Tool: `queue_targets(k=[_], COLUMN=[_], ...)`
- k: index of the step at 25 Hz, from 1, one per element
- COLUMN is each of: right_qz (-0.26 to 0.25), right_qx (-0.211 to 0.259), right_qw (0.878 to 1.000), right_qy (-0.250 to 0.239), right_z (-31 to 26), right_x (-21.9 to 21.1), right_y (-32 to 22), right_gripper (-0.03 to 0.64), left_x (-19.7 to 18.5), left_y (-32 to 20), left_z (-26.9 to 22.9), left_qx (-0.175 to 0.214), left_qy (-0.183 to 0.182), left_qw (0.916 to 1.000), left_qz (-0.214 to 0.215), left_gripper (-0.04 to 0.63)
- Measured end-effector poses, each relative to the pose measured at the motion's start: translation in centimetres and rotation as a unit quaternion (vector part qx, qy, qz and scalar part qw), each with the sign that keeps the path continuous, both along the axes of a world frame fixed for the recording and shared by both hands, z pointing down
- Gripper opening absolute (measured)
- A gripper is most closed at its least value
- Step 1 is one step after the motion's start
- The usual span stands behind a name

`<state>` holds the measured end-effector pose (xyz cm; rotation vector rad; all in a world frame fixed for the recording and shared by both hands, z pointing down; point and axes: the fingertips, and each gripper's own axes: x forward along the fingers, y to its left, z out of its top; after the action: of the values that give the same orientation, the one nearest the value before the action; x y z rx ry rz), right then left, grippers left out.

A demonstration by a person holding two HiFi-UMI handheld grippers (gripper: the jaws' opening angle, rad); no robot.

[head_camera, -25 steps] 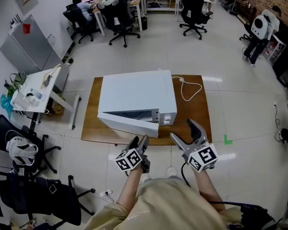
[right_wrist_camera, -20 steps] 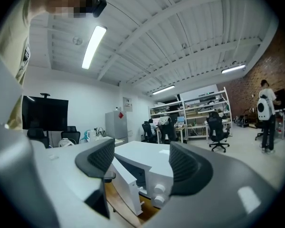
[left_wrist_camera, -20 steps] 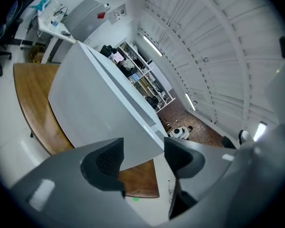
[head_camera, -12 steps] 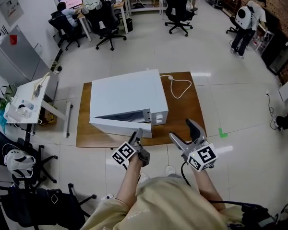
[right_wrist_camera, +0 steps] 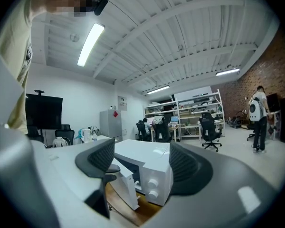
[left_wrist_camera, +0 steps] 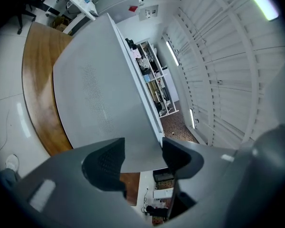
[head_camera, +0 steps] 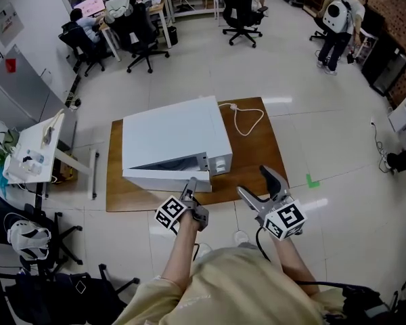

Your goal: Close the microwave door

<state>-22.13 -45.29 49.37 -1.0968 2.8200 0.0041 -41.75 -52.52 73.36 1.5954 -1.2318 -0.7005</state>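
A white microwave (head_camera: 169, 137) stands on a wooden board (head_camera: 257, 154) on the floor. Its door (head_camera: 166, 179) is hinged at the left and stands a narrow crack ajar. My left gripper (head_camera: 189, 187) is rolled on its side, tips against the door's face near the free end. In the left gripper view the door (left_wrist_camera: 99, 94) fills the picture, and the left gripper (left_wrist_camera: 142, 156) has its jaws apart with nothing clamped between them. My right gripper (head_camera: 252, 180) hovers open and empty at the board's front right. Its own view shows the microwave (right_wrist_camera: 152, 167) beyond the open right gripper (right_wrist_camera: 141, 161).
A white power cord (head_camera: 247, 117) loops on the board behind the microwave. A white table (head_camera: 30, 151) and black office chairs (head_camera: 27, 232) stand at the left. People sit at desks at the back, and one person (head_camera: 338, 15) stands far right. Green tape (head_camera: 312, 180) marks the floor.
The door has swung most of the way toward the microwave body. My left gripper moved forward onto the door, rolled on its side, and its jaws narrowed. The right gripper stayed put.
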Motion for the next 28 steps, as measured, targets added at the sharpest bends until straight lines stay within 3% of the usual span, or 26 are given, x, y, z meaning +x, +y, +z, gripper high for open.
queue_targets(k=[9,21,28], right_qz=[-0.002,0.005,-0.002], right_qx=[-0.006,-0.025,-0.027], right_qw=[1.000,1.000,1.000], right_qy=[0.000,0.015,0.010], right_z=[0.5,1.6,1.6], right_x=[0.0,-0.5,-1.0], right_y=[0.5,1.5,1.6], right_gripper=[0.350,0.350,0.350], left_x=[0.1,-1.0,-0.8], left_y=[-2.6,-4.6,-4.9], left_z=[1.0,0.6,0.7], left_qx=[-0.015,0.000,-0.021], left_qy=[0.041,0.035,0.032], left_qw=[0.9989,0.9988,0.9982], left_qz=[-0.018,-0.034,-0.046], left_gripper=[0.244,0.242,0.247])
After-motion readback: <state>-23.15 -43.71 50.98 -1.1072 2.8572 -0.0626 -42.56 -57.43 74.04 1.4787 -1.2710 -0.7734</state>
